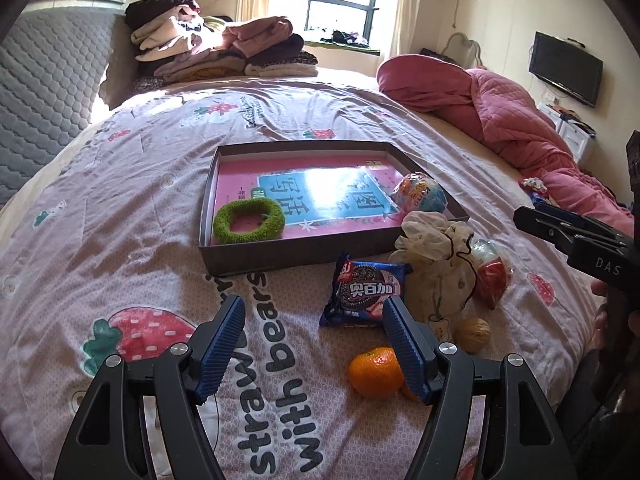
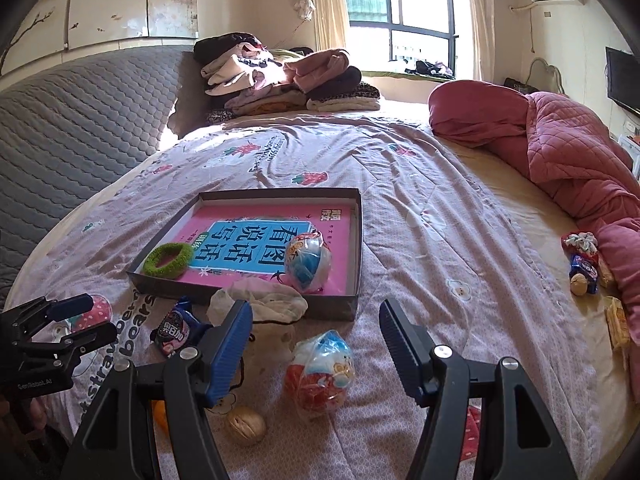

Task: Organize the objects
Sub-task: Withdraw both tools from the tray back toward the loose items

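A shallow grey cardboard box lid (image 1: pixel 280 258) lay on the bed's soft pink quilt printed with strawberries (image 1: pixel 132 208). Inside it rested a glossy pink book (image 1: pixel 320 196), a fuzzy green ring-shaped hair tie (image 1: pixel 248 222) and a plastic-wrapped blue-and-white toy egg (image 2: pixel 309 258). Just in front of the lid lay a crinkly blue cookie packet (image 1: pixel 362 292), a limp cream cloth drawstring pouch (image 1: pixel 436 276), a second wrapped egg in red and blue (image 2: pixel 320 372), a wrinkled round walnut (image 2: pixel 245 425) and a smooth orange tangerine (image 1: pixel 374 372).

The left hand-held gripper (image 1: pixel 314 336) hovered with its ribbed blue pads (image 1: pixel 222 344) spread wide, holding nothing. The right hand-held gripper (image 2: pixel 316 344) hung likewise spread and empty above the red-and-blue egg.
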### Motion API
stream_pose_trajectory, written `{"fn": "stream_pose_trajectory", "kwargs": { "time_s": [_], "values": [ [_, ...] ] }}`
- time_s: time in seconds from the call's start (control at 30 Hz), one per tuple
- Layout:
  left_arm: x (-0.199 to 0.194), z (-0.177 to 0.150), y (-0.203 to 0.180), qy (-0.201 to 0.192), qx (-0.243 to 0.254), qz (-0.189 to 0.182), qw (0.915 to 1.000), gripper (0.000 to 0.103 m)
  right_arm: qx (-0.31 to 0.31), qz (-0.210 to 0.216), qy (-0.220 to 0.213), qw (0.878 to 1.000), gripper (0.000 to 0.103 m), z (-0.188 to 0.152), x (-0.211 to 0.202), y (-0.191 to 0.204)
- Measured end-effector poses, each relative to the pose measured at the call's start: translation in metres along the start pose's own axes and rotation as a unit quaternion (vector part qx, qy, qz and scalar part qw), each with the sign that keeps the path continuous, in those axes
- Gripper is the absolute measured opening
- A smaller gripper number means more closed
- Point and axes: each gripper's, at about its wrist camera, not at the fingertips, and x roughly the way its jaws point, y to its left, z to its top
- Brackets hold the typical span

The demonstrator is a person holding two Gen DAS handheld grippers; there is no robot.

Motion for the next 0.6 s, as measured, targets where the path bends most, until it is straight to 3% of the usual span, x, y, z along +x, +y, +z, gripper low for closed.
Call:
{"fn": "stream_pose_trajectory", "kwargs": {
  "time_s": [0.6],
  "values": [
    [-0.013,-0.026,-0.014,0.009,0.035,-0.009,0.9993,0.073,-0.004,-0.01,0.029,1.0,0.066,-0.036,-0.009,0.002]
  ]
}}
